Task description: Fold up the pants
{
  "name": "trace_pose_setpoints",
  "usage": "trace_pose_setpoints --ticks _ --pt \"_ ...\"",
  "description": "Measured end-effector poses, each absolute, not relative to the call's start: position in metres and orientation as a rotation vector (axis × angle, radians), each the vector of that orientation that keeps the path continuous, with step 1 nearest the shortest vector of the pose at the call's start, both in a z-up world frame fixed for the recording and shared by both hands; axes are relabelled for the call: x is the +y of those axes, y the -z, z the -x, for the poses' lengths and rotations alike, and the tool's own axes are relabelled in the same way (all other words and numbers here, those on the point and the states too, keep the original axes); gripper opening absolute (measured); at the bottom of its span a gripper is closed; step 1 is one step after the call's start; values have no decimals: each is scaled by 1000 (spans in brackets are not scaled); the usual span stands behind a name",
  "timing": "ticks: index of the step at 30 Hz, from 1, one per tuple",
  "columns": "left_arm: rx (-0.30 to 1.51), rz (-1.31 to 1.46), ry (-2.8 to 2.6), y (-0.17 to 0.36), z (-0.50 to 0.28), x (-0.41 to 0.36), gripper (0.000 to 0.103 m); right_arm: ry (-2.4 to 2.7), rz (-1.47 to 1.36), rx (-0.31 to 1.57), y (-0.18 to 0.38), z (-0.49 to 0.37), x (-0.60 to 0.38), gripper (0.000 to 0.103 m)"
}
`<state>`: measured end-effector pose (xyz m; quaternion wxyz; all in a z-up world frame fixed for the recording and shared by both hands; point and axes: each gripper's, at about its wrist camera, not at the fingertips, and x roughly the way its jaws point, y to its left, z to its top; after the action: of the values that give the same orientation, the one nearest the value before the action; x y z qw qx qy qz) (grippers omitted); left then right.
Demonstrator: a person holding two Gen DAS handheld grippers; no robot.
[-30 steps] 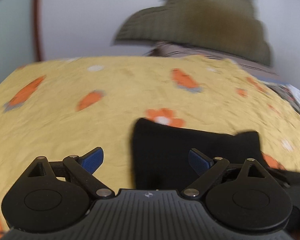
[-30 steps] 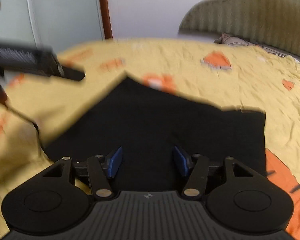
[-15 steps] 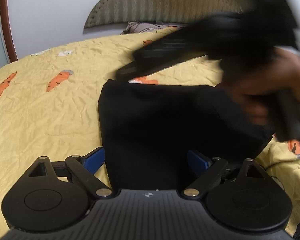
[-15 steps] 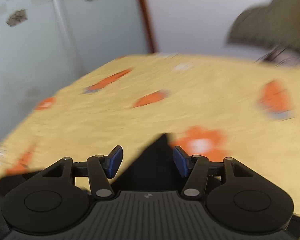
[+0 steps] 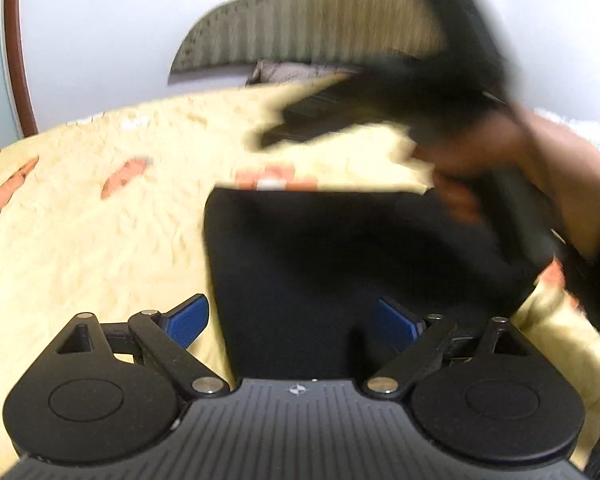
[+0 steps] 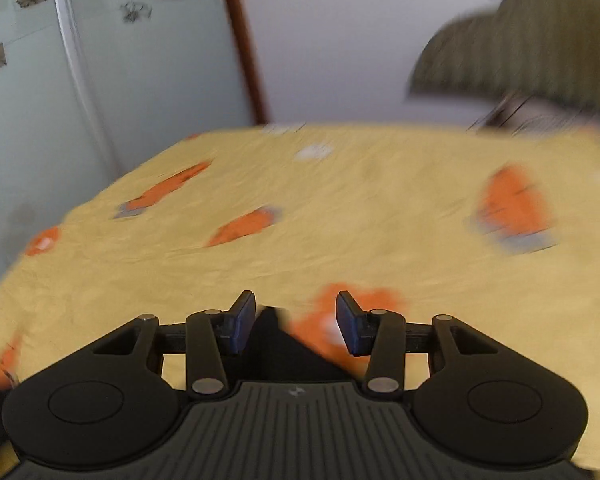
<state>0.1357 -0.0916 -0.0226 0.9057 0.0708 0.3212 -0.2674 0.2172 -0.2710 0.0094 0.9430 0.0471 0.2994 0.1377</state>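
Note:
Black pants (image 5: 340,272) lie folded flat on the yellow bedspread (image 5: 92,240). My left gripper (image 5: 292,322) is open wide just above their near edge. Its left pad (image 5: 188,320) is over the bedspread and its right pad (image 5: 396,326) is over the black cloth. My right gripper (image 6: 296,324) hovers at a corner of the pants (image 6: 276,344). Its jaws are closing, the corner lies low between the pads, and neither pad touches it. In the left wrist view the right gripper (image 5: 340,116) is a blur above the far edge, held by a hand (image 5: 500,152).
The bedspread (image 6: 340,208) has orange carrot prints. A padded olive headboard (image 5: 320,20) and a pillow (image 5: 292,70) stand at the far end against a white wall. A frosted glass door (image 6: 100,80) with a brown frame (image 6: 244,40) borders the bed's far side.
The right gripper swung from over the middle of the pants to their far corner and its jaws narrowed. The left gripper came in lower over the near edge, still wide open.

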Motion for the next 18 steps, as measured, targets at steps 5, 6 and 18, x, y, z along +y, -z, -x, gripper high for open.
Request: trace_pose_setpoints --ticks 5,6,18 --pt "740 -26 637 24 -149 -102 93 11 42 583 -27 -132 -335 45" --pt "783 -24 637 31 -153 -106 93 60 80 601 -26 -117 -345 50" --pt "714 -134 592 23 -122 -121 93 210 110 713 42 -53 -345 52"
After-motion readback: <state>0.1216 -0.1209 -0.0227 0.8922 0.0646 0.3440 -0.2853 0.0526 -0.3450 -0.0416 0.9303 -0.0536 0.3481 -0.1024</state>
